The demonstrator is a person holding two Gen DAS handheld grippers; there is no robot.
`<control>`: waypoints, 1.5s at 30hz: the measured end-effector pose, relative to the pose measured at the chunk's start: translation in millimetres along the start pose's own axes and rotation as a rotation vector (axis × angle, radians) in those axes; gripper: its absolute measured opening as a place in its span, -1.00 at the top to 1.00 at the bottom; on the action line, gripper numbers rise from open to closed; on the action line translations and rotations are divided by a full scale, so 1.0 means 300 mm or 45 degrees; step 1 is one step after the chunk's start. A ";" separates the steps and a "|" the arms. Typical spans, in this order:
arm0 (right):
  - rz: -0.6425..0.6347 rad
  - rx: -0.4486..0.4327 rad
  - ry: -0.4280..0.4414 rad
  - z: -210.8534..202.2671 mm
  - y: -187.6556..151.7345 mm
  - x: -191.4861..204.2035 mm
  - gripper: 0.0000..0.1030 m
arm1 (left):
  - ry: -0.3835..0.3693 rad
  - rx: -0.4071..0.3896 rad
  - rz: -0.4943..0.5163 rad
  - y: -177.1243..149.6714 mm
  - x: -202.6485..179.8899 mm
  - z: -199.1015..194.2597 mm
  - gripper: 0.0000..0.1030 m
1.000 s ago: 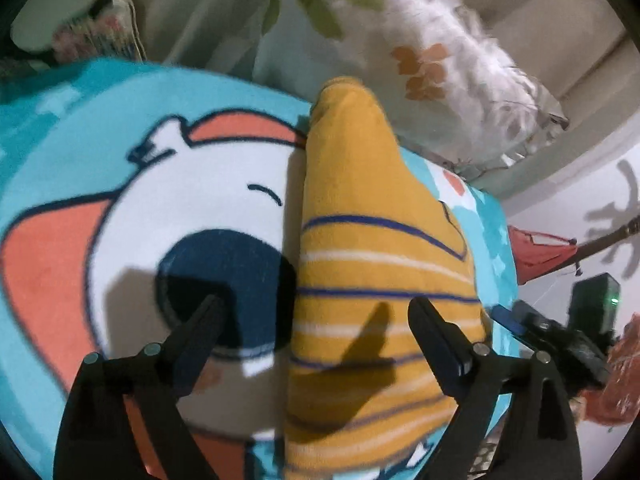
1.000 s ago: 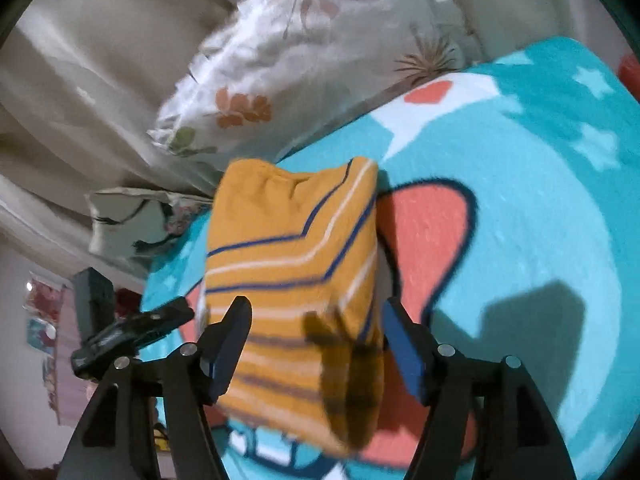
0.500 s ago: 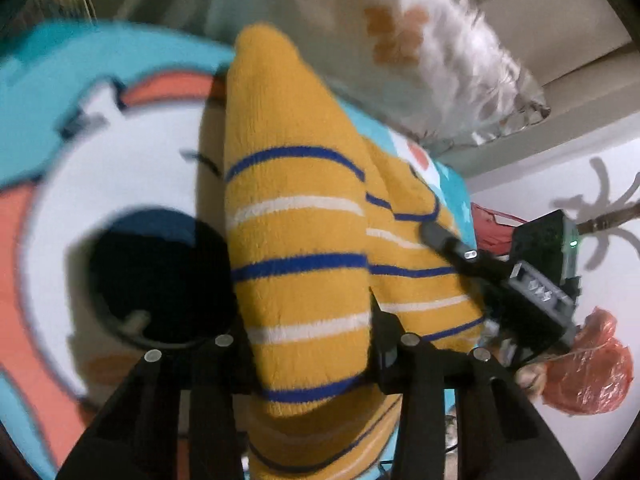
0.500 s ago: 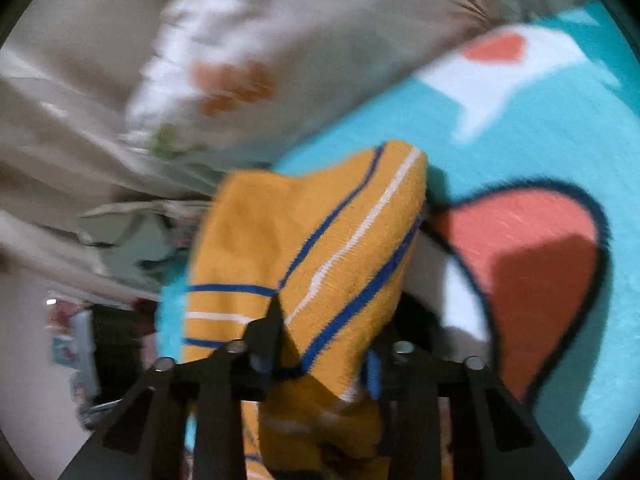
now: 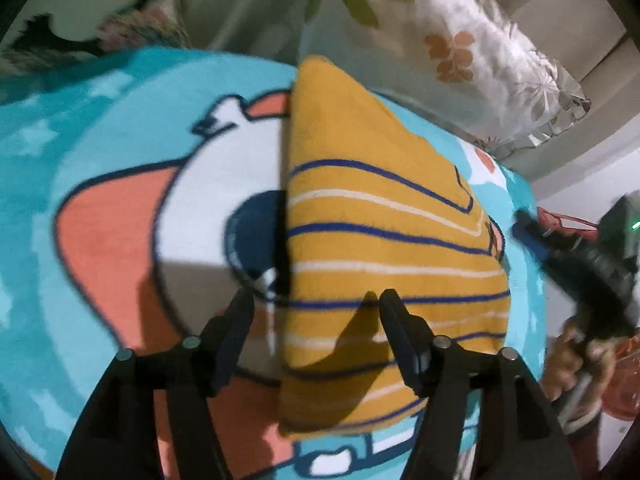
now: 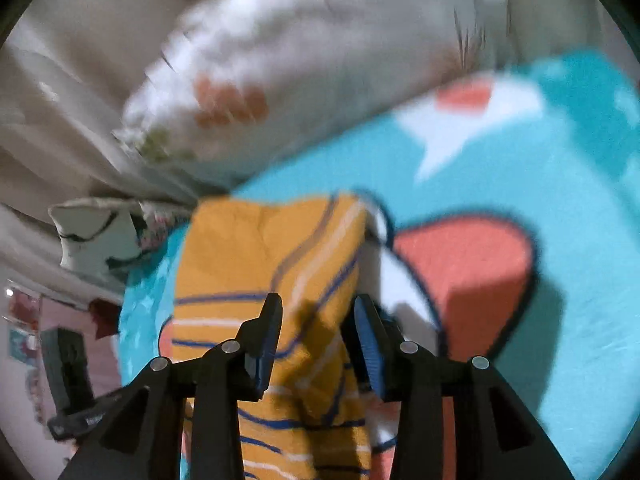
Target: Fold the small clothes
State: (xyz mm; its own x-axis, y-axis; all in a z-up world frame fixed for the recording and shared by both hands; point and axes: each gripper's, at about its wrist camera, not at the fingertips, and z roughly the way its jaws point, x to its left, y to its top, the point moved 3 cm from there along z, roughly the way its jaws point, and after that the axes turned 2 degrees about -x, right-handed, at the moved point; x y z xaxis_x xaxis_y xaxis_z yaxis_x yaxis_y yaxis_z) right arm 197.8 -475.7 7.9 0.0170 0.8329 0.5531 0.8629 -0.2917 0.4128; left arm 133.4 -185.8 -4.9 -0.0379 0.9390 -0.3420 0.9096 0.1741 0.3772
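Half a second ago both grippers were clamped on the garment; now both have let go and their jaws stand apart.

In the left wrist view, the cartoon blanket (image 5: pixel 100 208) fills the left and centre of the frame, turquoise with coral and white shapes. The left gripper (image 5: pixel 316 304) hovers released at lower centre, its left finger over the blanket, its right finger over the cloth. The yellow striped garment (image 5: pixel 380 240) lies folded on the blanket, right of centre. A floral pillow (image 5: pixel 480 60) sits at upper right, just behind the garment. At the far right edge the right gripper (image 5: pixel 528 224) appears, dark and blurred.

In the right wrist view, a black device (image 6: pixel 68 364) stands at lower left. The right gripper is released above the garment's right edge. The pillow is blurred across the top.
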 end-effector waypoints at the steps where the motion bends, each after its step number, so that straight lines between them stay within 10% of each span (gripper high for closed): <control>1: -0.016 -0.034 -0.001 -0.030 0.011 0.021 0.17 | 0.003 -0.012 -0.011 -0.015 0.004 -0.018 -0.27; 7: -0.078 0.016 0.214 0.036 0.014 0.195 0.00 | 0.045 -0.050 -0.094 -0.112 0.028 -0.054 -0.33; 13: 0.100 0.113 0.049 0.239 -0.003 0.048 -0.02 | 0.127 -0.095 -0.018 -0.171 0.005 -0.126 -0.39; 20: 0.128 -0.012 0.231 0.017 -0.034 0.051 -0.06 | 0.142 -0.130 -0.050 -0.178 0.018 -0.154 -0.41; 25: 0.015 0.092 0.462 0.025 -0.152 0.164 -0.07 | 0.164 -0.187 -0.029 -0.192 -0.020 -0.161 -0.41; 32: 0.259 0.143 0.269 0.102 -0.186 -0.083 0.22 | 0.245 -0.305 0.055 -0.220 -0.090 -0.222 -0.57; 35: 0.140 0.085 0.180 0.021 -0.168 -0.070 -0.14 | 0.284 -0.361 0.077 -0.235 -0.102 -0.241 -0.61; 45: -0.359 0.082 0.039 -0.042 -0.274 0.148 -0.14 | 0.421 -0.552 0.052 -0.282 -0.104 -0.330 -0.65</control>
State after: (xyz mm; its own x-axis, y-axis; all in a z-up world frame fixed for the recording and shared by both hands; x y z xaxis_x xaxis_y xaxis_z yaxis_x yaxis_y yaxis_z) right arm 121.4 -420.6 7.6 -0.2423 0.8622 0.4449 0.8617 -0.0195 0.5070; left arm 16.6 -200.4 58.8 -0.1981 0.9785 -0.0573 0.6618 0.1766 0.7286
